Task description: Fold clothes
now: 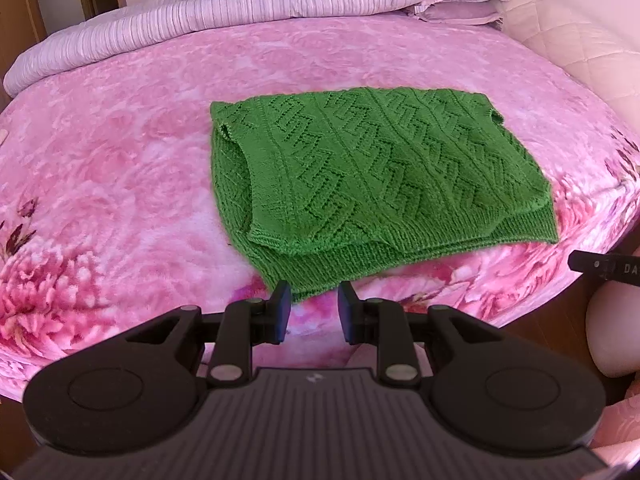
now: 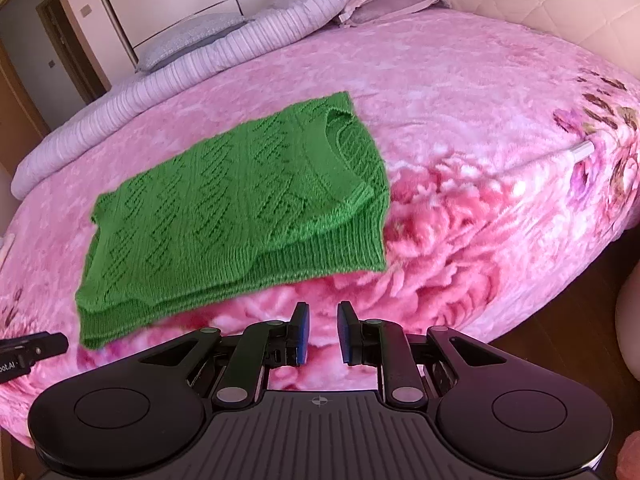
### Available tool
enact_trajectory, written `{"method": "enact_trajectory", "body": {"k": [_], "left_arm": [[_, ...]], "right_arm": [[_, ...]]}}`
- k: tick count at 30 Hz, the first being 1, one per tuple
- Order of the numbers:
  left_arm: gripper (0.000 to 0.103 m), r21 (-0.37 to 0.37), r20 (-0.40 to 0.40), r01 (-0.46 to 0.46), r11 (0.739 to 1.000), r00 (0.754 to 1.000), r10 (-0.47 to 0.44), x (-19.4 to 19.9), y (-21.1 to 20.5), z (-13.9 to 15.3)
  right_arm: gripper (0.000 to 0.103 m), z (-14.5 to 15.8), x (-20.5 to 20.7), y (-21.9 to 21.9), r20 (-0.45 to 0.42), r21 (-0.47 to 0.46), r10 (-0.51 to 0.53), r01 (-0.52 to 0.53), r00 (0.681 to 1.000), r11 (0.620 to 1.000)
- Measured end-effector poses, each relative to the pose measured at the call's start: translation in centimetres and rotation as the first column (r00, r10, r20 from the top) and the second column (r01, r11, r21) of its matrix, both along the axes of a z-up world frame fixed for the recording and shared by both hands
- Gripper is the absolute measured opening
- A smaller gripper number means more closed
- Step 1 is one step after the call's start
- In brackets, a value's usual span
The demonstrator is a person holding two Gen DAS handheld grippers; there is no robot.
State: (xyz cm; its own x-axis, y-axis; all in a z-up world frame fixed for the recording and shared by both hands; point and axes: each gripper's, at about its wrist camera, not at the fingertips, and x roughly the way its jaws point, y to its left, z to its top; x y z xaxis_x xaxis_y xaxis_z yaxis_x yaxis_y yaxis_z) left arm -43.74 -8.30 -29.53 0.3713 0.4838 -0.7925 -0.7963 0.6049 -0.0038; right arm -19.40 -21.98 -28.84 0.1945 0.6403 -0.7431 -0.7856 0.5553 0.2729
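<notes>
A green knitted sweater [image 1: 360,168] is seen lying on the pink floral blanket [image 1: 120,160] of a bed, already doubled over itself: two ribbed hems are stacked at its near edge, with the upper layer set back slightly from the lower one, and a neckline is visible on top in the right wrist view. Whether a further fold is wanted cannot be settled from this moment. The garment is judged to be soft, limp and fairly light, with an openwork knit that would stretch and could snag if pinched by a single strand (the plush blanket beneath may also drag on it). It would best be taken at the thicker ribbed hem or at a corner, with both layers gripped together so that the fold is kept. The left tool [image 1: 314,314] is held with its jaws parted and nothing between them, just short of the sweater's near corner. The right tool [image 2: 323,330] is likewise released and empty, near the hem, with the sweater lying ahead of it and to its left. A rolled pale quilt [image 1: 160,28] is seen along the far side.
</notes>
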Motion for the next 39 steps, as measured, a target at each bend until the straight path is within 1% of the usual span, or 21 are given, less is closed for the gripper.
{"method": "enact_trajectory", "body": {"k": [6,11,17,19,22,25,27,29,32,36,37,38,39], "left_arm": [[0.022,-0.016,0.021,-0.014,1.000,1.000,0.014,-0.1,1.2,-0.2],[0.022,-0.029,0.048,-0.023,0.999,0.999,0.024,-0.2,2.1,-0.5],[0.022,0.004,0.149,-0.015,1.000,0.989,0.014,-1.8,3.0,-0.1],[0.022,0.019,0.166,-0.014,1.000,0.986,0.011,-2.0,3.4,-0.2],[0.022,0.027,0.177,-0.013,1.000,0.984,0.008,-2.0,4.3,-0.3],[0.022,0.021,0.174,-0.012,1.000,0.985,0.008,-1.5,5.0,-0.7],[0.022,0.018,0.174,-0.005,1.000,0.985,0.002,-1.1,5.3,-0.9],[0.022,0.015,0.174,0.002,1.000,0.985,-0.004,-0.7,5.6,-1.2],[0.022,0.007,0.180,0.003,1.000,0.984,-0.004,-0.5,6.0,-1.5],[0.022,-0.008,0.192,-0.001,1.000,0.981,0.002,-0.5,6.6,-1.8],[0.022,-0.011,0.195,-0.002,1.000,0.981,0.004,-0.5,6.7,-1.9],[0.022,-0.015,0.198,-0.002,1.000,0.980,0.005,-0.4,6.8,-2.0],[0.022,-0.019,0.201,-0.003,1.000,0.980,0.007,-0.4,7.0,-2.1]], "right_arm": [[0.020,0.0,0.7,0.9,0.003,-0.005,0.000,0.000,1.000,1.000],[0.023,-0.5,1.5,1.2,-0.016,-0.020,-0.007,0.006,1.000,1.000],[0.028,-1.2,2.9,0.5,-0.047,-0.021,-0.042,0.041,0.998,0.999],[0.028,-1.2,3.5,0.1,-0.050,-0.002,-0.058,0.058,0.997,0.998],[0.028,-0.9,4.5,-0.1,-0.068,0.073,-0.071,0.076,0.995,0.994],[0.028,-1.2,6.1,0.4,-0.165,0.145,-0.087,0.112,0.982,0.983],[0.028,-1.5,7.2,0.8,-0.231,0.190,-0.093,0.139,0.968,0.972],[0.028,-2.5,8.4,1.2,-0.326,0.213,-0.112,0.188,0.939,0.959],[0.028,-4.4,10.0,1.5,-0.460,0.226,-0.157,0.287,0.874,0.931],[0.028,-6.9,12.0,1.6,-0.613,0.222,-0.206,0.416,0.763,0.882],[0.028,-7.3,12.2,1.7,-0.638,0.225,-0.202,0.431,0.743,0.874],[0.027,-7.6,12.4,1.8,-0.649,0.242,-0.183,0.428,0.738,0.871],[0.008,-7.6,12.5,2.1,-0.639,0.251,-0.166,0.408,0.751,0.878]]}}
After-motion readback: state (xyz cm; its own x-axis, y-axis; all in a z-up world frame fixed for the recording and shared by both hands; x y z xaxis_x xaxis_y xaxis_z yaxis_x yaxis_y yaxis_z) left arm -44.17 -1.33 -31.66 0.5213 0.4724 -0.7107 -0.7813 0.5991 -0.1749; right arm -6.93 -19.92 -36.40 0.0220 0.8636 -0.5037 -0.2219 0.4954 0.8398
